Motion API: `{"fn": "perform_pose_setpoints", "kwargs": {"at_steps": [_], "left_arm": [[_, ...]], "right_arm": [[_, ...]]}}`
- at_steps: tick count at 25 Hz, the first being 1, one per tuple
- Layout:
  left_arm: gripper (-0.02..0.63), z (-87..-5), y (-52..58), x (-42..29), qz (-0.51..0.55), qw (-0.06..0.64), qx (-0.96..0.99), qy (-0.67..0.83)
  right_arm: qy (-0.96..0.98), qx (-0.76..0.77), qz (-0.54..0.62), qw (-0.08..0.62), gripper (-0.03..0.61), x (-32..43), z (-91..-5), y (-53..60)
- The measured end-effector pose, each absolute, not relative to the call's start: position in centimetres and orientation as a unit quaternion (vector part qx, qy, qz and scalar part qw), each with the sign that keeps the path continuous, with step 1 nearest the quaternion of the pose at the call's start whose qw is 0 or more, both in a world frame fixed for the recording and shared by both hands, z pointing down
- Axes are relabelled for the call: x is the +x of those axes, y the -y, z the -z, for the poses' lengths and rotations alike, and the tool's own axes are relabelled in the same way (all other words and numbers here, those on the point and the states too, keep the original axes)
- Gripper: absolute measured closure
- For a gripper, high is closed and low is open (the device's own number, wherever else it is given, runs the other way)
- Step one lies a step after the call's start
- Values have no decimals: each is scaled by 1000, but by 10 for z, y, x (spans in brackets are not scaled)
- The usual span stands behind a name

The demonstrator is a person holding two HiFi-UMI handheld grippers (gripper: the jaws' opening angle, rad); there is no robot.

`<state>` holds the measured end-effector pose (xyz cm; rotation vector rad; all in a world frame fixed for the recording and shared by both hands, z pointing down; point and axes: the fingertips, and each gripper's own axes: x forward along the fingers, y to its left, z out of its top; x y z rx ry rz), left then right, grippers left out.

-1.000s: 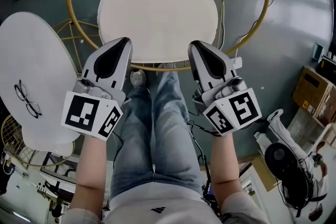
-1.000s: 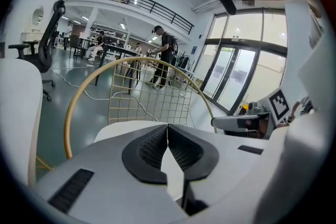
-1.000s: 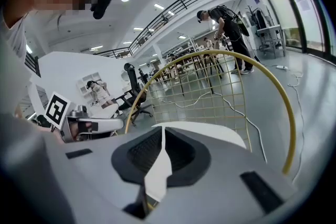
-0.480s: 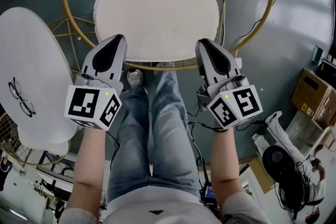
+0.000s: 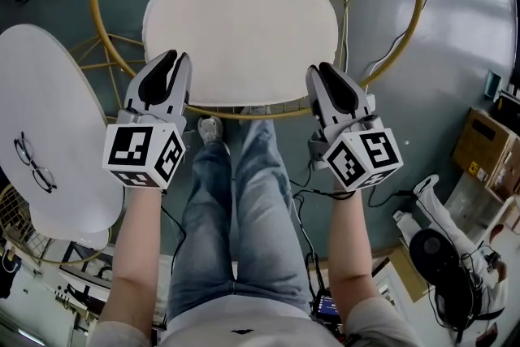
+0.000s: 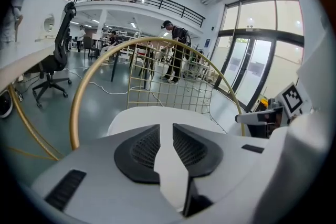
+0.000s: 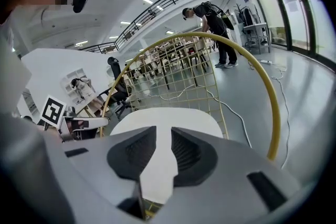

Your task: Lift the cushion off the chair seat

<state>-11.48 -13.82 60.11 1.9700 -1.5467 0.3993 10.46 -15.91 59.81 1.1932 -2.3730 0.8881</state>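
A round cream cushion [image 5: 240, 30] lies flat on the seat of a gold wire chair [image 5: 410, 8]. My left gripper [image 5: 169, 61] hovers over the cushion's near left edge, and my right gripper [image 5: 322, 71] over its near right edge. Both sets of jaws are opening, with a narrow gap and nothing between them. In the left gripper view the cushion [image 6: 157, 115] lies just beyond the left gripper [image 6: 166, 131]. The right gripper view shows the cushion [image 7: 168, 120] ahead of the right gripper [image 7: 164, 134], and the gold hoop [image 7: 270, 107] arching over it.
A white oval table [image 5: 49, 126] with a pair of glasses [image 5: 31, 162] stands left of the chair. The person's legs in jeans [image 5: 236, 207] are below the seat edge. Cables [image 5: 382, 53] trail on the floor to the right; boxes and gear [image 5: 479, 150] sit far right.
Both grippers have dropped and moved forward from the person's knees to the cushion's near edge. Their jaws, shut before, now stand slightly apart.
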Motion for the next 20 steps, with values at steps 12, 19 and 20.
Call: {"fn": "perform_pose_setpoints", "kwargs": {"at_steps": [12,19,20], "left_arm": [[441,-647,144,-155,-199,286,665,660],[410,-662,144,-172,-213,283,626,694],[405,-663,145,-173,-214,283,623,697]], "right_arm": [[810,447,-325,193,468,121,-633,171],[801,463,-323,201,448,129,-642,175],[799,465,-322,203,443,130,-643,176]]}}
